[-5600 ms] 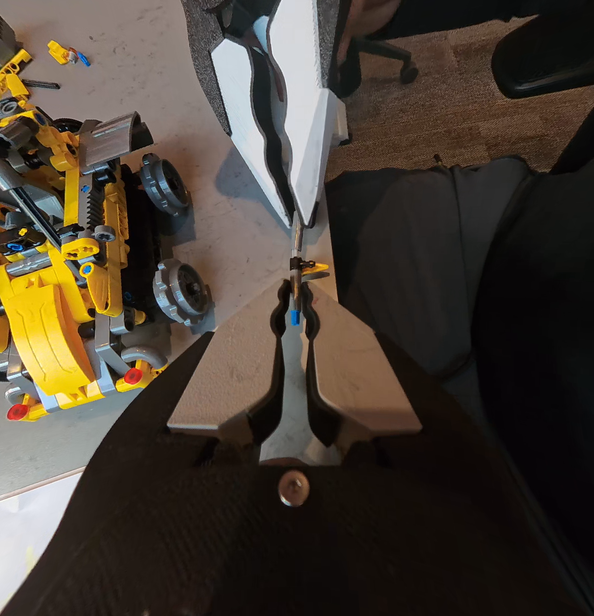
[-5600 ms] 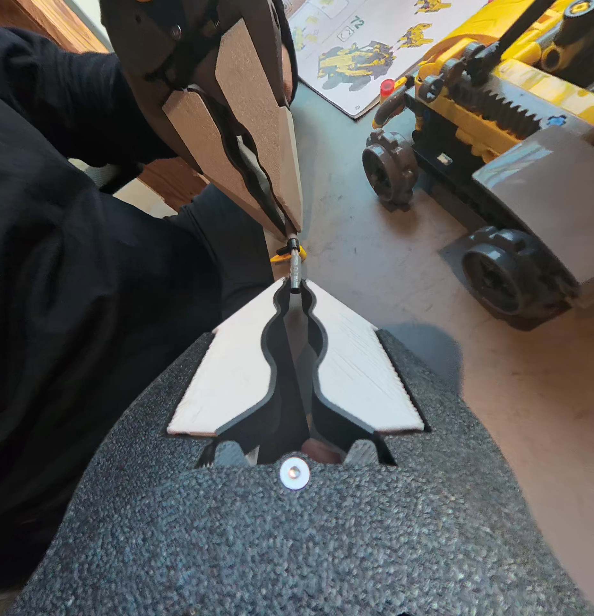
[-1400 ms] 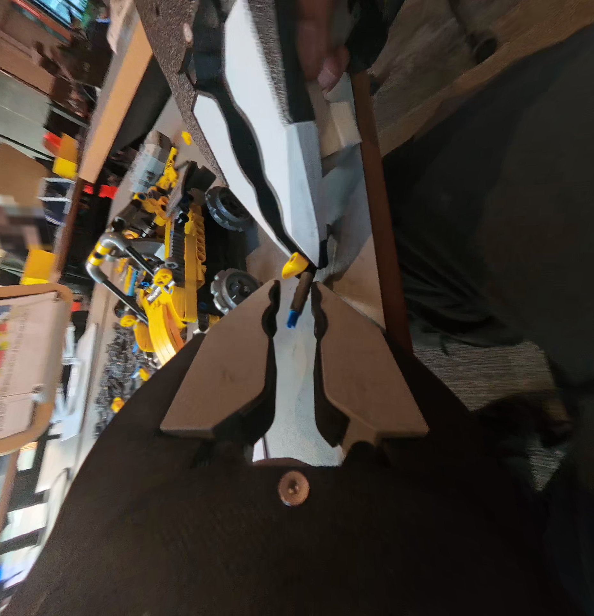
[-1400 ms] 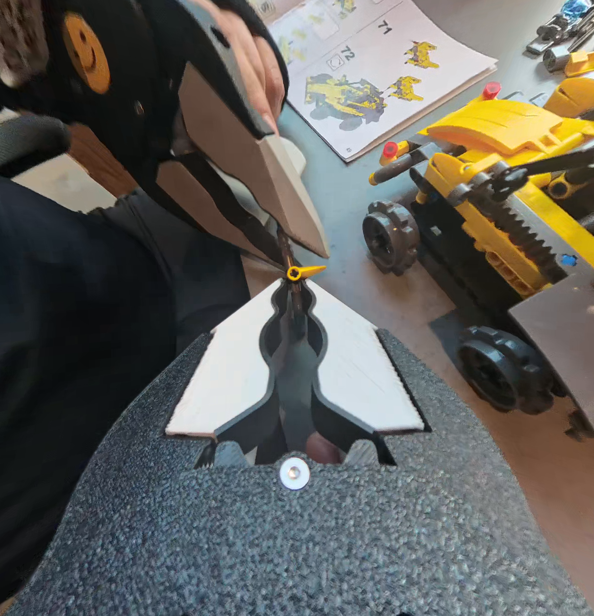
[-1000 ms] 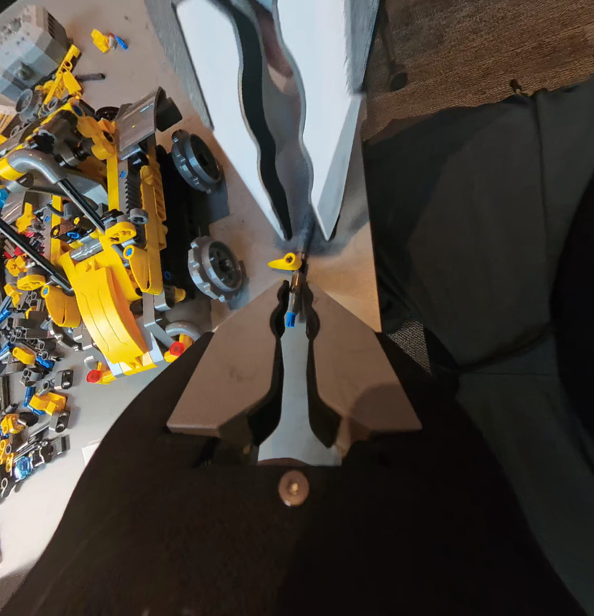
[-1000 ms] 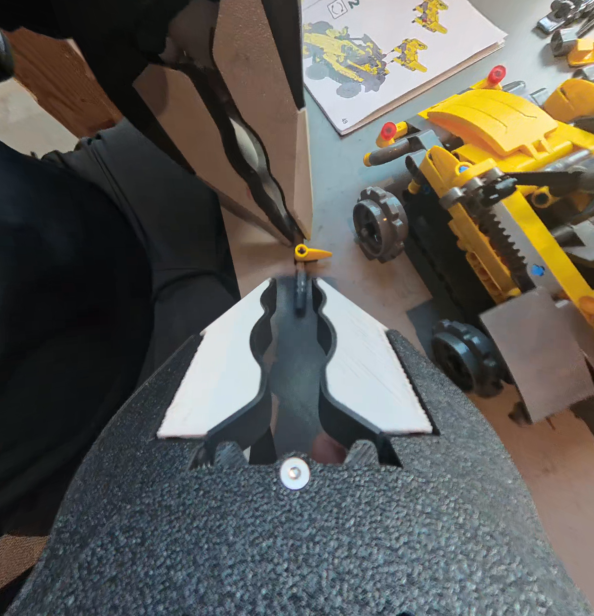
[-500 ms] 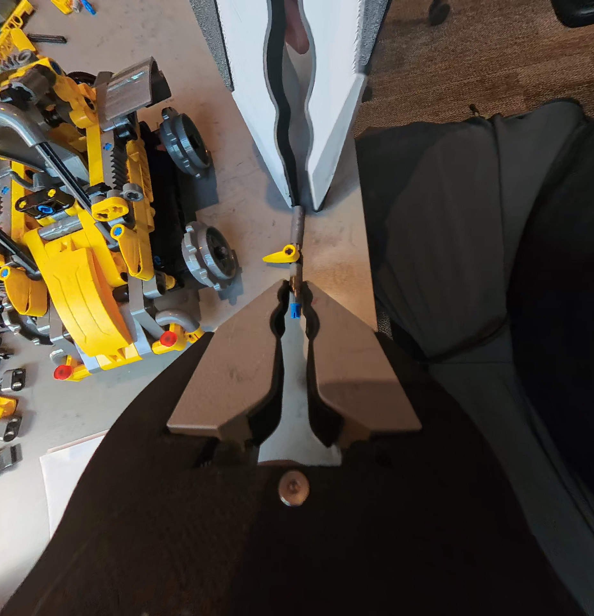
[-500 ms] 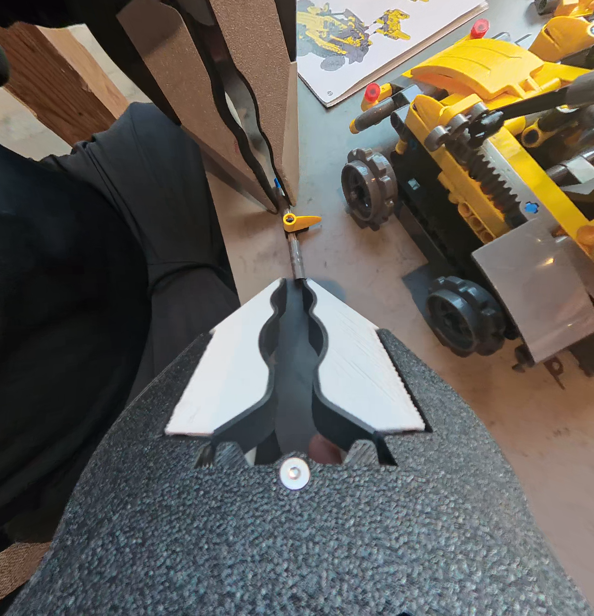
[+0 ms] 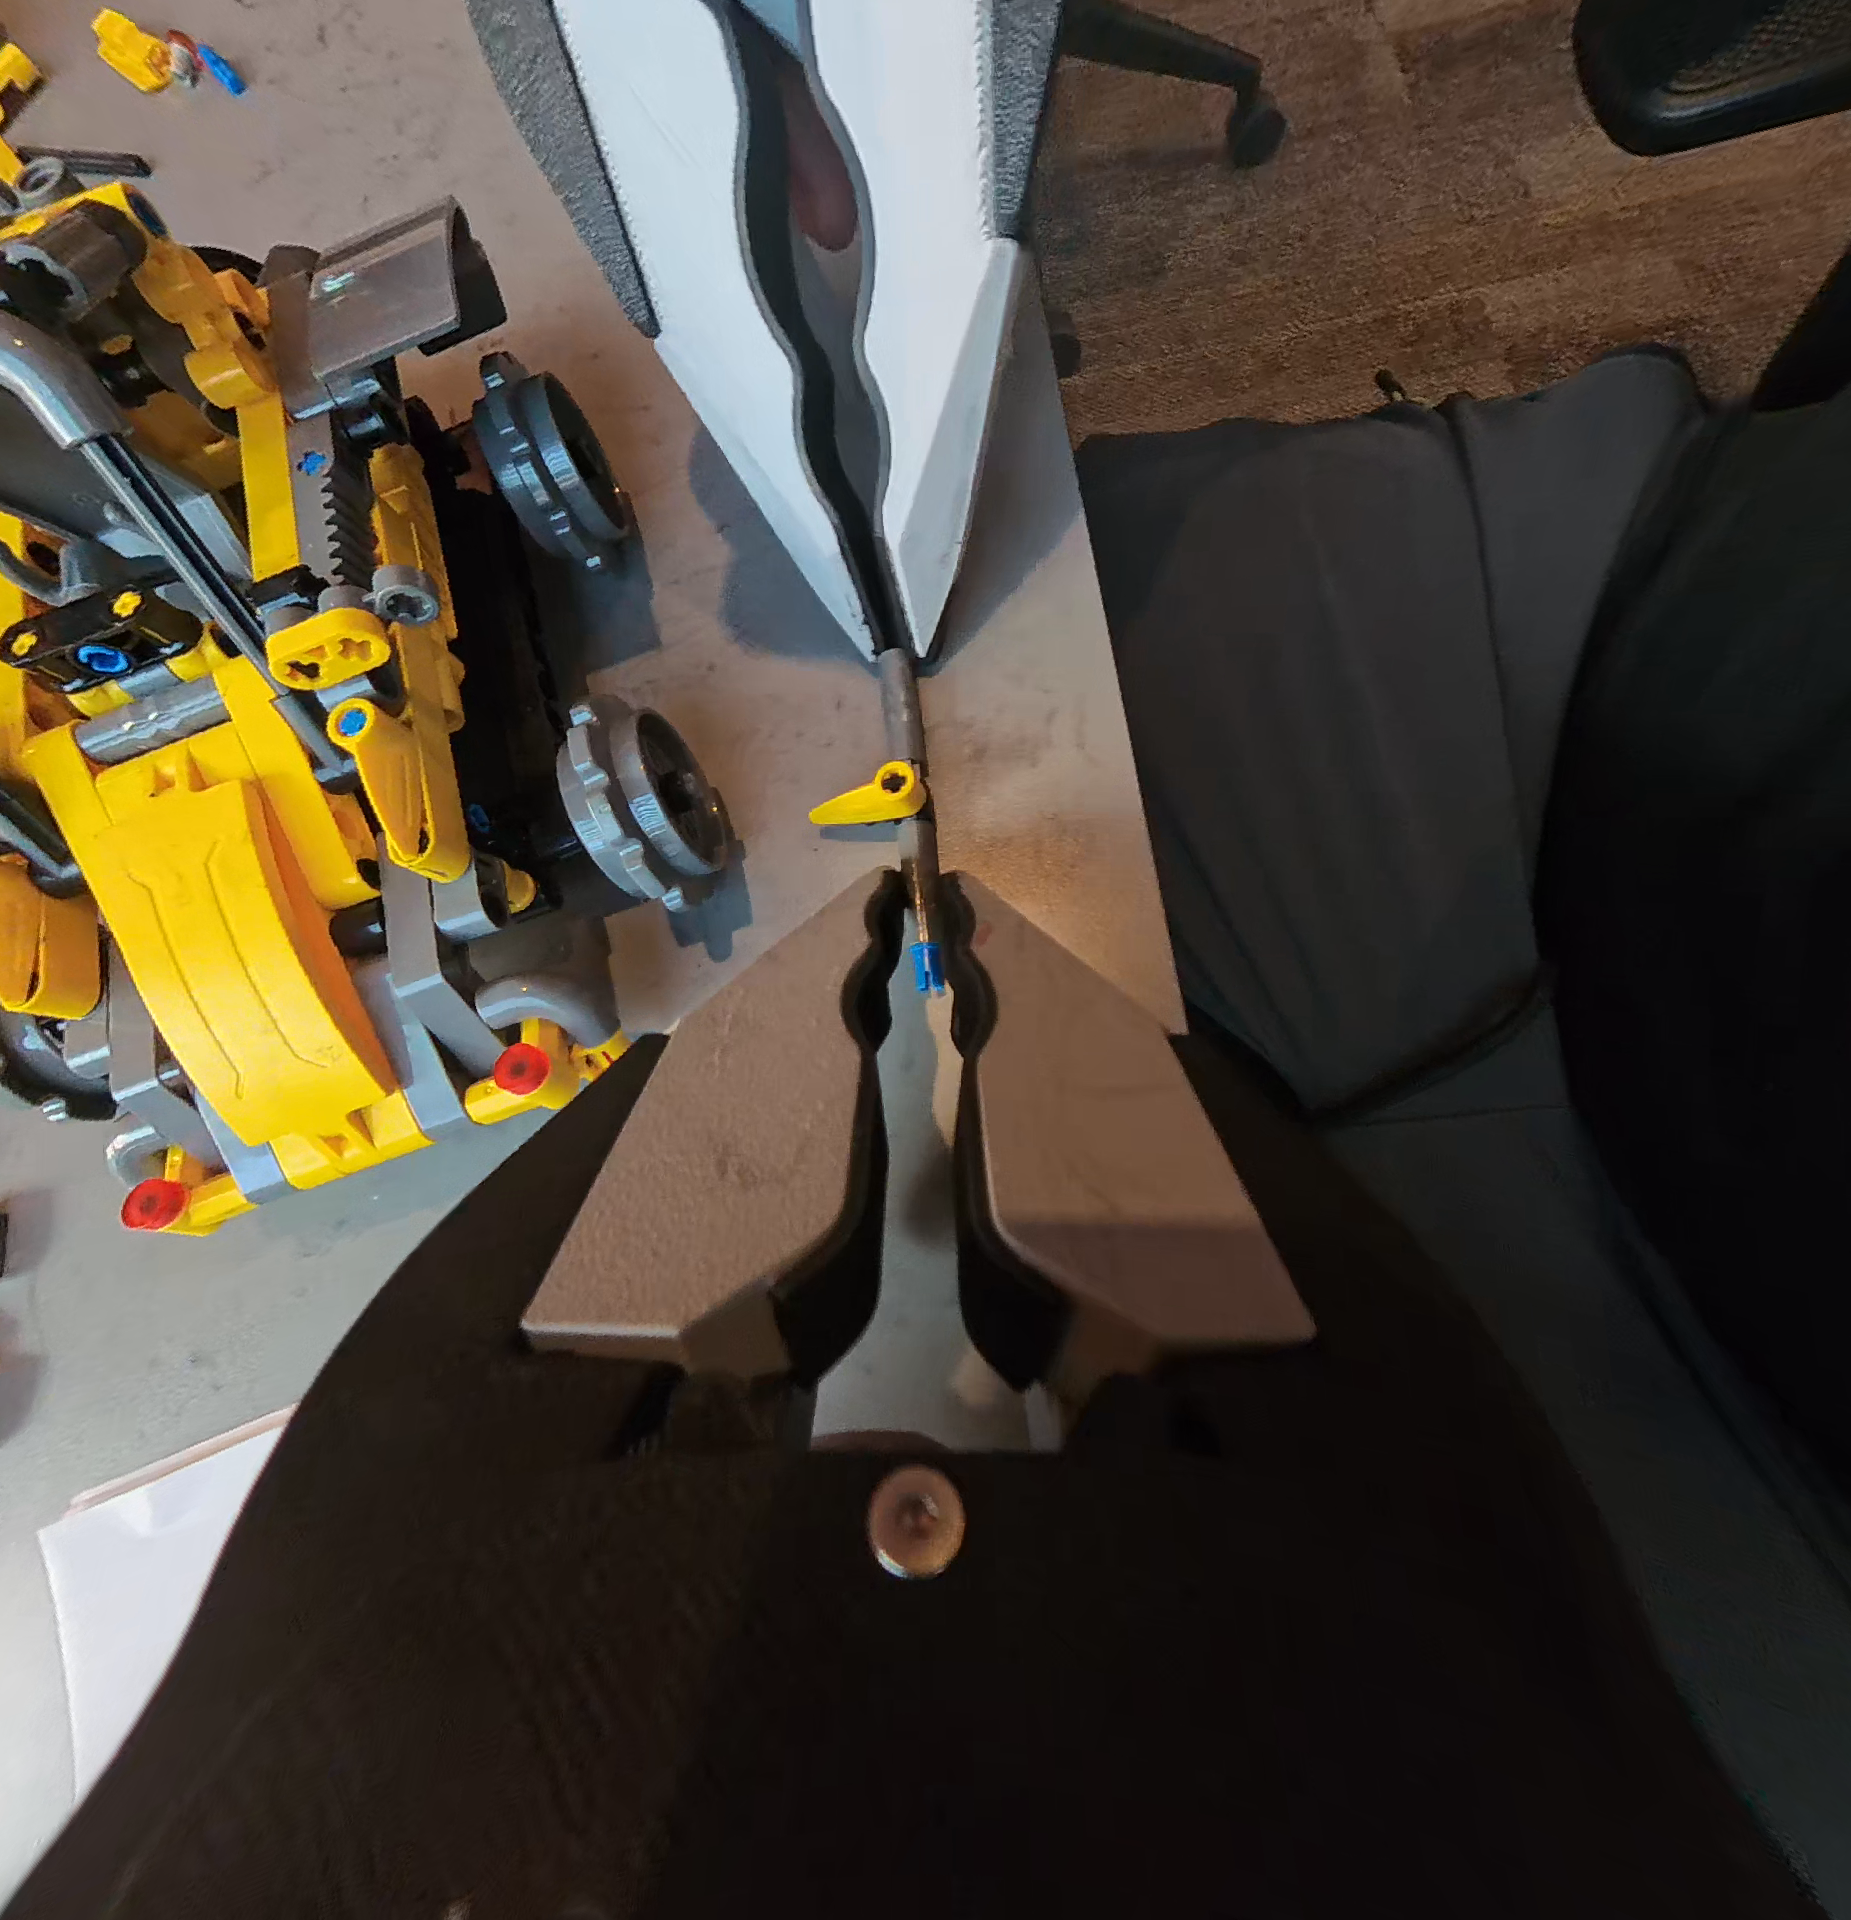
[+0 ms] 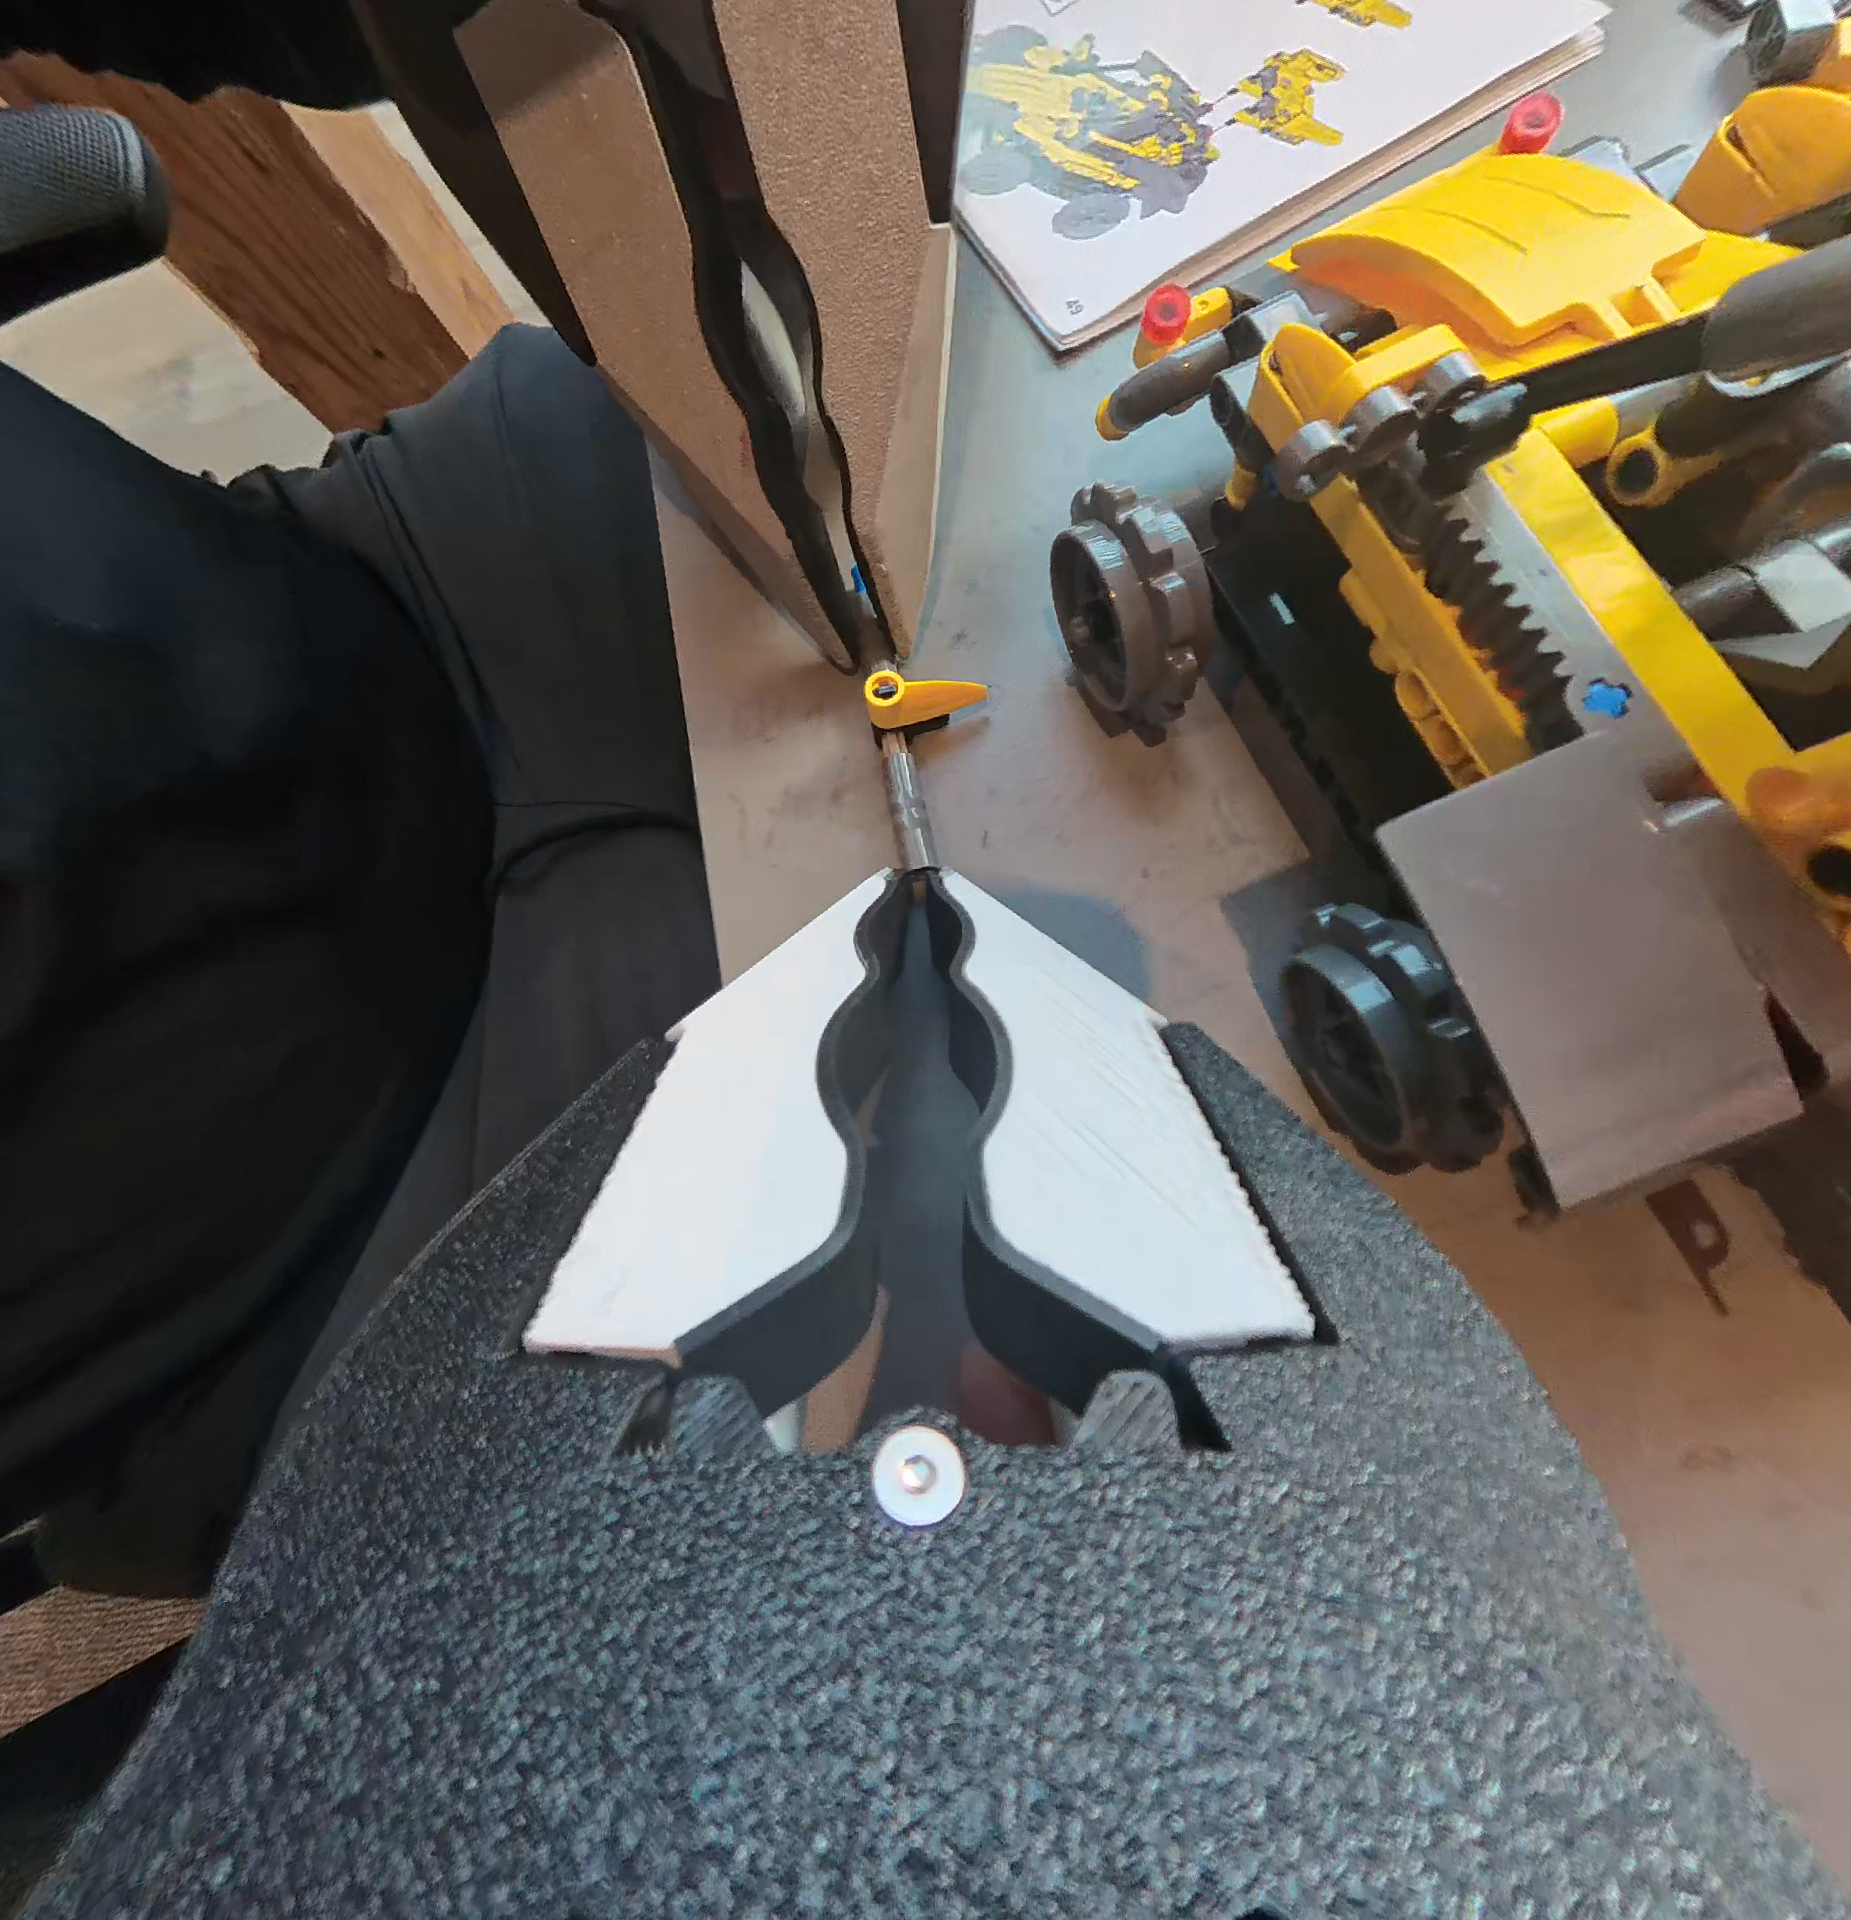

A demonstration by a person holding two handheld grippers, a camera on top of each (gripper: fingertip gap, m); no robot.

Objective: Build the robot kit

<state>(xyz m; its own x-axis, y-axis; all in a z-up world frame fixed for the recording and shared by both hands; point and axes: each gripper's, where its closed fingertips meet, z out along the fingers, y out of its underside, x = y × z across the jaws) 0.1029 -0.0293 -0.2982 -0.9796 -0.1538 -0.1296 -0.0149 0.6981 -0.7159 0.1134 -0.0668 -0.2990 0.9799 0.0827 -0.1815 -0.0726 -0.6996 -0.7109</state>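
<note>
Two tools (image 9: 919, 883) (image 10: 919, 878) pinch one grey axle (image 9: 903, 717).

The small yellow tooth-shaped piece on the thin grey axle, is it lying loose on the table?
No, the small yellow tooth-shaped piece sits threaded on the thin grey axle spanning both grippers.

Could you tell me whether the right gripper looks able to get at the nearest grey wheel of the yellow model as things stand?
Probably not yet: the right gripper is shut on the axle, which the left gripper also holds. The table toward the wheel looks bare.
</note>
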